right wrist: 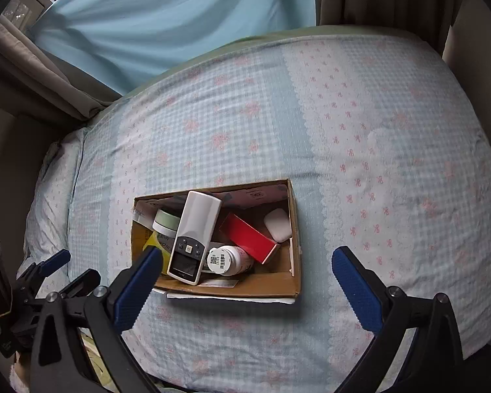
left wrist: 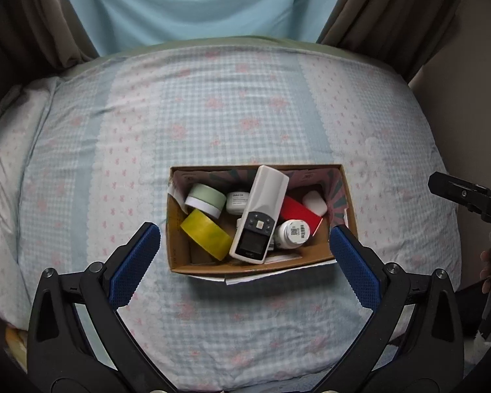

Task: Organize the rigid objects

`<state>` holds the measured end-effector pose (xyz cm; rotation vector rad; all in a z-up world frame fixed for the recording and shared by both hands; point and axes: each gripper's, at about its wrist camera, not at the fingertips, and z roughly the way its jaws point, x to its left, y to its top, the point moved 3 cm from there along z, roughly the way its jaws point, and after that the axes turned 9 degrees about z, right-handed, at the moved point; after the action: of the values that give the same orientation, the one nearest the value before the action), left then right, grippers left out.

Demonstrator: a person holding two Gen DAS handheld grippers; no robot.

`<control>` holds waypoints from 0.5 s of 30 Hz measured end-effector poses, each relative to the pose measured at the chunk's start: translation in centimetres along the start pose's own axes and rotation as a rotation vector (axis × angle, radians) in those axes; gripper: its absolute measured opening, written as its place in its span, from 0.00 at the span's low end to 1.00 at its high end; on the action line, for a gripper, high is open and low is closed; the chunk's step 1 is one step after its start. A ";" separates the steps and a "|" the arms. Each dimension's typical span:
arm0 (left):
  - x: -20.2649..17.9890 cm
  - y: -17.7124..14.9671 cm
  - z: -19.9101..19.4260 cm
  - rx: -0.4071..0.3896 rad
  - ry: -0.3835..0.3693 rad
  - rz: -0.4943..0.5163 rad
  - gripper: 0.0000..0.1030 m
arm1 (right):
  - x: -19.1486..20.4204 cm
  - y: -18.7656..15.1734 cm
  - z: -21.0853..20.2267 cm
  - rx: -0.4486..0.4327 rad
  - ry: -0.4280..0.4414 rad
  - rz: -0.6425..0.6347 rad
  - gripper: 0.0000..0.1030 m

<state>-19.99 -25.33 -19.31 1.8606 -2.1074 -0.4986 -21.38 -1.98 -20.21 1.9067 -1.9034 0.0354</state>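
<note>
On a checked bedspread (left wrist: 212, 104), my cardboard box (left wrist: 350, 209) sits near the front edge of the bed with everything I can see already inside it: a white remote (left wrist: 260, 213) lying slanted on top of the pile, a yellow tape roll (left wrist: 206, 234) against the left wall, a green-lidded jar (left wrist: 204, 198) and a small white jar (left wrist: 236, 202) behind it, a red carton (left wrist: 299, 213), a white bottle (left wrist: 291, 234) with a code label on its cap, and a small white case (left wrist: 315, 203) in the far right corner. Nothing loose shows on the cover around the box in either view, so I judge the gathering done or close to it; what may remain is straightening the jumble, since the remote rides over the other items rather than lying flat. My left tongs (left wrist: 245, 239) hang above the near side of the box, spread wide and empty. My right tongs (right wrist: 247, 263) do the same, wide apart and carrying nothing.
</note>
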 end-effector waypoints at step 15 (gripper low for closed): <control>-9.4 0.7 -21.7 -0.521 0.113 -0.006 1.00 | -1.7 -2.6 -23.3 -0.512 -0.105 -0.160 1.00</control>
<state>-10.05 -17.45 0.63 1.5516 -1.6897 -0.8291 -12.26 7.09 -0.48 1.7162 -1.6125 -0.5569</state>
